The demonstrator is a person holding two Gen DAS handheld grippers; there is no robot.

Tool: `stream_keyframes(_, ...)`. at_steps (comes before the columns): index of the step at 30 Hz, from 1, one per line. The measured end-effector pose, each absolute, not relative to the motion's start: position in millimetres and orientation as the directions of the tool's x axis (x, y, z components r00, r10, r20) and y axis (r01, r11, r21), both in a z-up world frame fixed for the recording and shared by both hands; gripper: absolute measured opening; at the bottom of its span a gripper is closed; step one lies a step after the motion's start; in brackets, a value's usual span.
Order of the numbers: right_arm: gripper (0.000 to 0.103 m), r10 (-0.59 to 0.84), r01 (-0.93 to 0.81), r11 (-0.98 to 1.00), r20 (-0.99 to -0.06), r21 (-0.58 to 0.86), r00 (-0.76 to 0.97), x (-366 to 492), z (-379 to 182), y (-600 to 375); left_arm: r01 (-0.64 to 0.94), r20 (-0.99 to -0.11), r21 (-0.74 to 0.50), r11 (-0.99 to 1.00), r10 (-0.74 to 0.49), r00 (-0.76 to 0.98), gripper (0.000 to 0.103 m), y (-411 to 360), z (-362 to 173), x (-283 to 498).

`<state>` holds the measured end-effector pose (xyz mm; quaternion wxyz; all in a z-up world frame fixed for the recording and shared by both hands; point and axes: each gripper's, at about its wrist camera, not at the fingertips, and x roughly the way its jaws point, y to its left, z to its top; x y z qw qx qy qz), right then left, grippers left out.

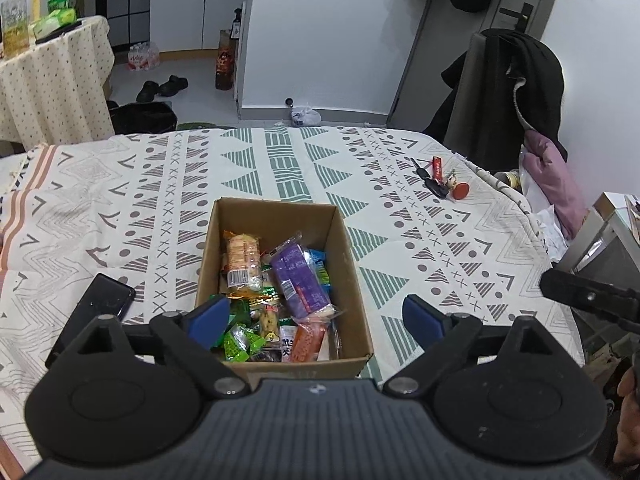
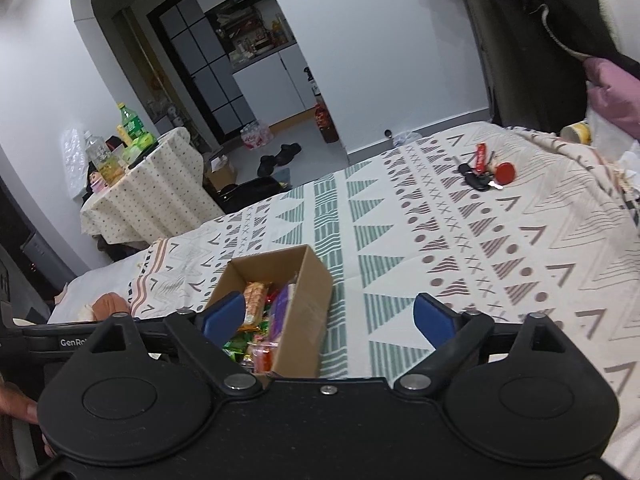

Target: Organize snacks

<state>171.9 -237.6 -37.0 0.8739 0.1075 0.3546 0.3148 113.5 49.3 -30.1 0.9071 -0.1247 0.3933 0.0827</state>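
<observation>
Brown cardboard box (image 1: pixel 348 276), purple snack pack (image 1: pixel 300 280), green-and-grey geometric tablecloth (image 1: pixel 160 184), red key tag (image 1: pixel 438 168), blue-padded black tongs (image 1: pixel 316 320)

Even, soft indoor light — sharp centre, strong fisheye bending, dark corners.

White walls (image 1: pixel 320 32), grey floor (image 1: pixel 192 80), draped side table (image 1: pixel 52 80).
</observation>
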Motion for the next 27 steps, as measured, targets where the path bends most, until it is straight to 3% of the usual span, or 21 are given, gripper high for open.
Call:
stream_keyframes(11, 0.103, 0.608, -0.461, 0.794, -0.537, 0.396, 0.585, 153.3, -24.2, -277.8, -0.182, -0.72, -0.155, 0.971, 0.015, 0.694, 0.098, 25.2, -9.6, 90.1)
stream_keyframes(27, 0.103, 0.587, -0.433, 0.809, -0.532, 0.396, 0.61, 130.0, -12.4, -322.7, -0.122, -0.704, -0.128, 0.984, -0.004, 0.71, 0.103, -14.4, 14.3, 59.8)
